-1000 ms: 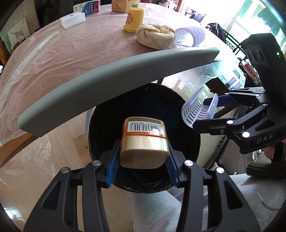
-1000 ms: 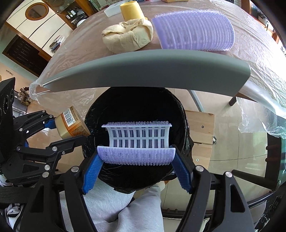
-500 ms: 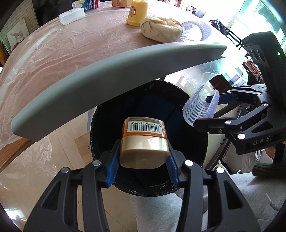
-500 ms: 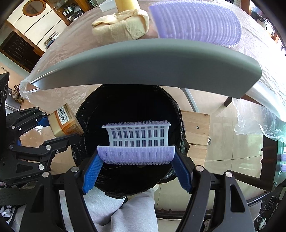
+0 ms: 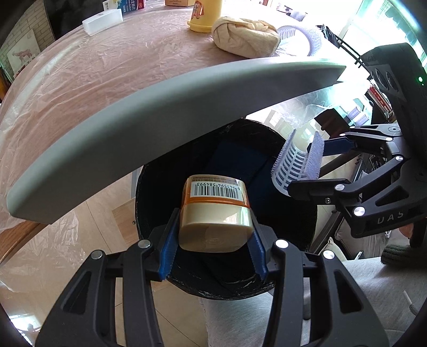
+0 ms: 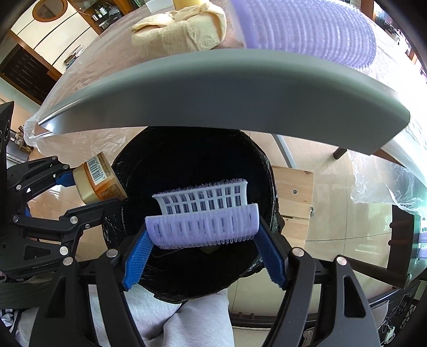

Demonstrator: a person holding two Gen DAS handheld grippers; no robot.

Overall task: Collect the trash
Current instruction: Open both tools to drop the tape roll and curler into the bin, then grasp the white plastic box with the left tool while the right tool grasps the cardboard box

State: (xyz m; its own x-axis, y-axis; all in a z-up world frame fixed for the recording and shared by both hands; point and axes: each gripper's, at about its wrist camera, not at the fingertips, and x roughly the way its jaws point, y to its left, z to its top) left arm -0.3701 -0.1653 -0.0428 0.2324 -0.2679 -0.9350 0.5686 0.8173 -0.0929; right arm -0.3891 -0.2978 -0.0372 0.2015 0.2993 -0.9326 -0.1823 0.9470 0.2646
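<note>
Landmark: black-lined trash bin (image 5: 288,283) (image 6: 186,160), standing on the floor just below the grey edge of the surface (image 5: 80,80) (image 6: 93,53), its mouth uncovered.
Left gripper (image 5: 213,253) (image 6: 90,189): over the bin's mouth, jaws pinching a small jar.
Jar (image 5: 216,211) (image 6: 96,178): cream lid, orange label with a barcode, held on its side between the blue pads above the bin's dark inside.
Right gripper (image 6: 204,253) (image 5: 312,170): over the bin beside the left one, jaws pinching a hair roller by its two ends.
Hair roller (image 6: 205,216) (image 5: 296,165): white lattice core with a lilac bristly sleeve, lying crosswise above the bin's mouth.
On the surface, beyond the bin: a second, larger lilac hair roller (image 6: 307,29) (image 5: 299,37), a bundled cream cloth (image 5: 245,37) (image 6: 184,29) touching it, a yellow cup (image 5: 204,16), a white box (image 5: 102,21).
Person: grey trouser leg (image 6: 192,320) (image 5: 240,320) just beneath the bin's near rim.
</note>
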